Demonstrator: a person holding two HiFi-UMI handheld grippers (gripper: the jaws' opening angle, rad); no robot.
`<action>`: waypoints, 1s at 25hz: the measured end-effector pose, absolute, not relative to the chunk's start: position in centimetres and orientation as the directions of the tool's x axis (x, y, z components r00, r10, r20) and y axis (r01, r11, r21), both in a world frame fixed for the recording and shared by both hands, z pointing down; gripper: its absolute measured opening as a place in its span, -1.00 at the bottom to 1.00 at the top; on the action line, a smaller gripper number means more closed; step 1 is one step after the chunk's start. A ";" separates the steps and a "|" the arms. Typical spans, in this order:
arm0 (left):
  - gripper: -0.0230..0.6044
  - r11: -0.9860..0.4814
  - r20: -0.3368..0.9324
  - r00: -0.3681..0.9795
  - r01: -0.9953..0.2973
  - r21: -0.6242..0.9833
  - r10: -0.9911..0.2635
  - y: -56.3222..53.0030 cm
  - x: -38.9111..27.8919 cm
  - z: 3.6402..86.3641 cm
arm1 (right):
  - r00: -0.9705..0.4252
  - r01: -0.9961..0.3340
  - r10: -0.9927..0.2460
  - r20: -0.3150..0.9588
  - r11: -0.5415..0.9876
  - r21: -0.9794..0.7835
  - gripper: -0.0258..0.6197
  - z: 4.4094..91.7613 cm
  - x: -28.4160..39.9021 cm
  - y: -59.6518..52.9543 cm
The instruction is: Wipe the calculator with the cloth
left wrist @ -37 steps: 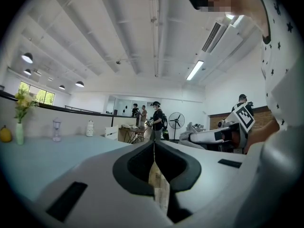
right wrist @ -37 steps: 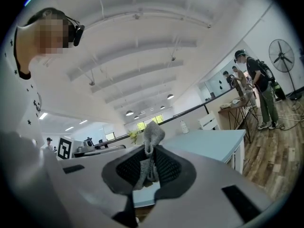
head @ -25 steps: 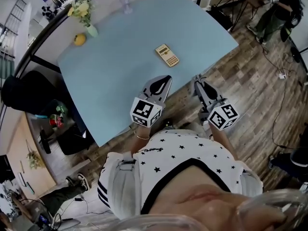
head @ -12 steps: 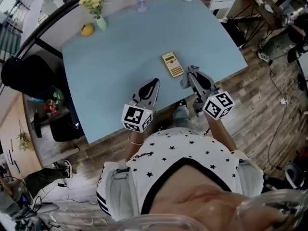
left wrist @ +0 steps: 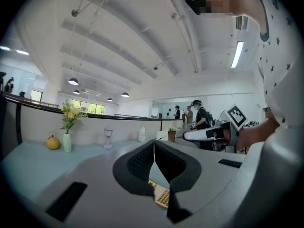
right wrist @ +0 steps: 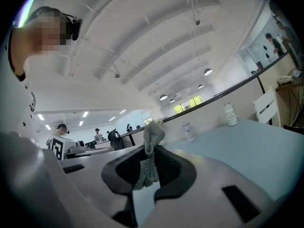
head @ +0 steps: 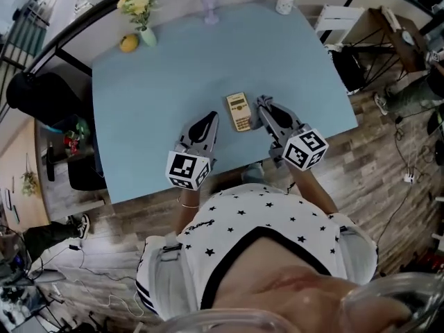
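The tan calculator point(head: 239, 111) lies flat on the light-blue table point(head: 166, 75), near its front edge. It also peeks out under the left gripper's jaws as a calculator corner point(left wrist: 160, 194). My left gripper point(head: 210, 119) hovers just left of it, jaws shut with nothing between them point(left wrist: 153, 146). My right gripper point(head: 263, 103) is at the calculator's right edge, shut on a small grey cloth point(right wrist: 151, 156) that sticks up past the tips point(right wrist: 151, 148). Whether the cloth touches the calculator I cannot tell.
At the table's far edge stand a vase of yellow flowers point(head: 141, 12), a yellow fruit point(head: 127, 43), a clear glass point(head: 210, 7) and a white bottle point(head: 285, 0). A black chair point(head: 38, 103) is at the left, a white chair point(head: 343, 26) at the right.
Both grippers have moved forward from the table's front edge to either side of the calculator. The right one still holds the cloth. The head view has shifted toward the table.
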State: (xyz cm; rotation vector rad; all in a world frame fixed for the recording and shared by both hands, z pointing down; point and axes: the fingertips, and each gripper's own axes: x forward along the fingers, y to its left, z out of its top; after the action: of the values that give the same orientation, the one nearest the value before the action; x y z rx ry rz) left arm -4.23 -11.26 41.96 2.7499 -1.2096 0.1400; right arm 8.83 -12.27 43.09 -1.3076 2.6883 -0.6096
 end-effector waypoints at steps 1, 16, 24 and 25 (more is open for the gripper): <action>-0.83 -0.658 0.148 0.661 -0.749 0.077 -0.736 -11.6 -4.1 41.9 | -0.640 -0.727 -0.763 0.092 0.562 -0.396 -0.77 43.3 9.1 -12.8; -0.83 -0.483 0.209 0.484 -0.874 0.058 -0.850 -12.6 -4.5 42.9 | -0.790 -0.595 -0.589 0.170 0.670 -0.445 -0.77 48.3 7.4 -17.4; -0.83 -0.432 0.193 0.432 -0.901 0.044 -0.881 -13.4 -3.7 42.3 | -0.816 -0.571 -0.539 0.210 0.693 -0.441 -0.77 50.0 7.5 -19.0; -0.83 -0.428 0.189 0.428 -0.903 0.044 -0.884 -13.4 -3.6 42.3 | -0.818 -0.570 -0.534 0.216 0.695 -0.439 -0.77 50.3 7.4 -19.2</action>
State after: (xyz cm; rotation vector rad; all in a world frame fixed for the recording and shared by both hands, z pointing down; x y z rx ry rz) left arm -3.59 -13.39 42.30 2.5349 -1.5965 0.2066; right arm 7.37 -19.21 50.27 -0.9642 2.9574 -0.8055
